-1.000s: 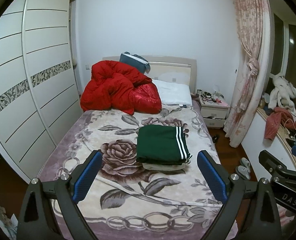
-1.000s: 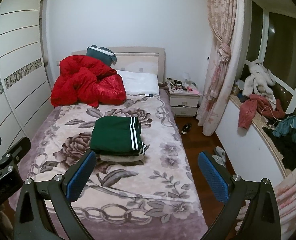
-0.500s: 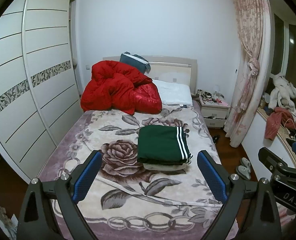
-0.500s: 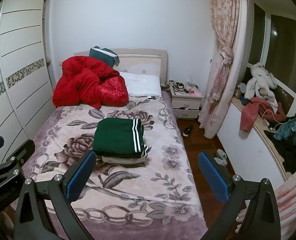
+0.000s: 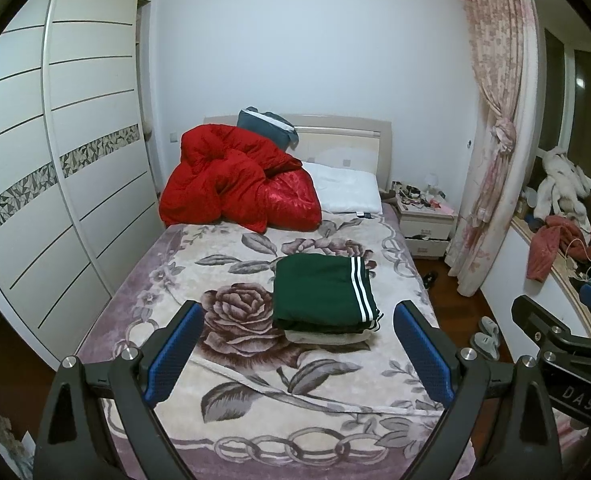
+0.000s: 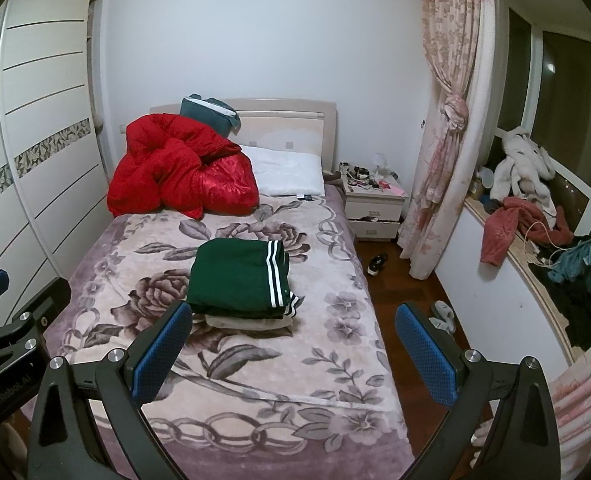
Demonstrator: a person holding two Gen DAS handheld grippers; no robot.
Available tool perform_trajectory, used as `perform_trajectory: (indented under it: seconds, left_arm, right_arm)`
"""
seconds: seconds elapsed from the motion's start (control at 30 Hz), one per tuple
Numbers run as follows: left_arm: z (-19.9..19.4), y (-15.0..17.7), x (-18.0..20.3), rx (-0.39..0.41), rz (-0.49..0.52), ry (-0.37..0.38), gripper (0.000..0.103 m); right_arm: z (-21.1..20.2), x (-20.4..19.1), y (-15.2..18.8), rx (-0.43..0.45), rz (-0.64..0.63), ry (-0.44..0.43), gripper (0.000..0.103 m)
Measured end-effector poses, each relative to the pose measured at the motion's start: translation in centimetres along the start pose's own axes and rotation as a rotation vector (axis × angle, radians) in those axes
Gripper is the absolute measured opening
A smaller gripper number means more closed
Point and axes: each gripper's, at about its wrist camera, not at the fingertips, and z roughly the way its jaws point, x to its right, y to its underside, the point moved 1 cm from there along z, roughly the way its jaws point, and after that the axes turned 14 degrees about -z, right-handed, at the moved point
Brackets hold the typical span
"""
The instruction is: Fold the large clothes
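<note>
Left gripper [image 5: 298, 347] fingers [image 5: 174, 350] apart, nothing between them, held above the foot of the bed [image 5: 231, 396]. Right gripper [image 6: 293, 347] same: fingers [image 6: 425, 354] apart, empty. Green pants [image 5: 322, 291] folded, white stripes on the right edge, stacked on a pale folded garment [image 5: 327, 337] mid-bed, well ahead of both. Red duvet [image 5: 235, 184] and pillow [image 5: 347, 192] by the headboard.

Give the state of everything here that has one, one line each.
left claw: open, empty
right claw: open, empty
green garment: folded, on a beige folded item
red quilt: crumpled by the headboard
curtain: tied back
lower nightstand drawer: slightly open
</note>
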Motion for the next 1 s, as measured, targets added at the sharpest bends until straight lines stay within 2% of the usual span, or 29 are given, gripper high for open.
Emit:
perform_trajectory:
  seconds: [1.0]
  left_arm:
    - [0.0,-0.9,0.6,0.008,-0.002,-0.001,0.097]
  right_arm:
    - [-0.3,-1.0,-1.0,0.008,0.002,-0.003,0.103]
